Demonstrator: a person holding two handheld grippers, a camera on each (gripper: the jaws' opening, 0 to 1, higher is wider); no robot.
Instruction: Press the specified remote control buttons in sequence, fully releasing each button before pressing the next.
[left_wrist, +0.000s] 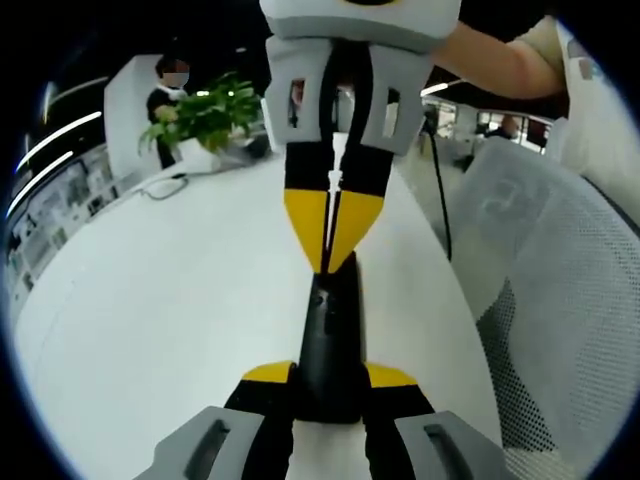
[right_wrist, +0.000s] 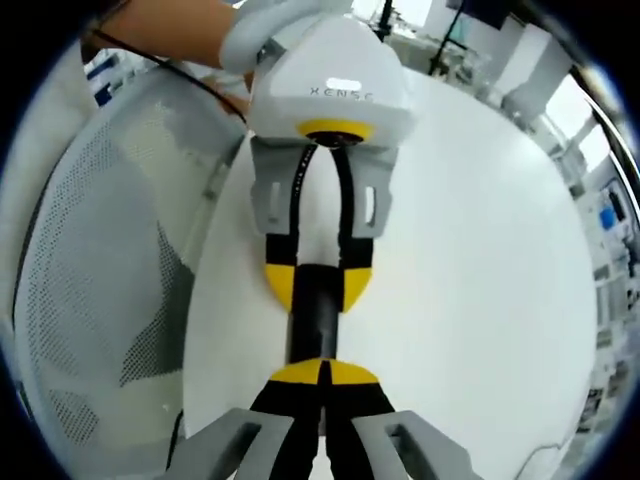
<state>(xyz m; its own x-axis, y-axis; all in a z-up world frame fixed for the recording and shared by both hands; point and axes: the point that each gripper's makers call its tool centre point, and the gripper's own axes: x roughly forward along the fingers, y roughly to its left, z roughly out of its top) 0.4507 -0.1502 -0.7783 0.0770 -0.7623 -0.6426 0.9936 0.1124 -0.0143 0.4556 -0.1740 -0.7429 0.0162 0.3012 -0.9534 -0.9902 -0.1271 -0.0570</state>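
Note:
A slim black remote (left_wrist: 330, 340) lies lengthwise over the white table, clamped between my left gripper's (left_wrist: 330, 375) yellow-tipped jaws. My right gripper (left_wrist: 330, 262) comes in from the top of the left gripper view. Its jaws are shut and its joined yellow tips rest on the remote's upper face. In the right gripper view the remote (right_wrist: 318, 320) runs away from my shut right gripper (right_wrist: 322, 372), whose tips touch its near end. The left gripper (right_wrist: 318, 280) grips it from the far side. The buttons are hidden.
The round white table (left_wrist: 180, 300) stretches away to the left. A grey mesh chair (left_wrist: 560, 300) stands close beside it. A potted plant (left_wrist: 205, 115) and a seated person (left_wrist: 165, 95) are at the far edge. A black cable (left_wrist: 440, 200) hangs near the chair.

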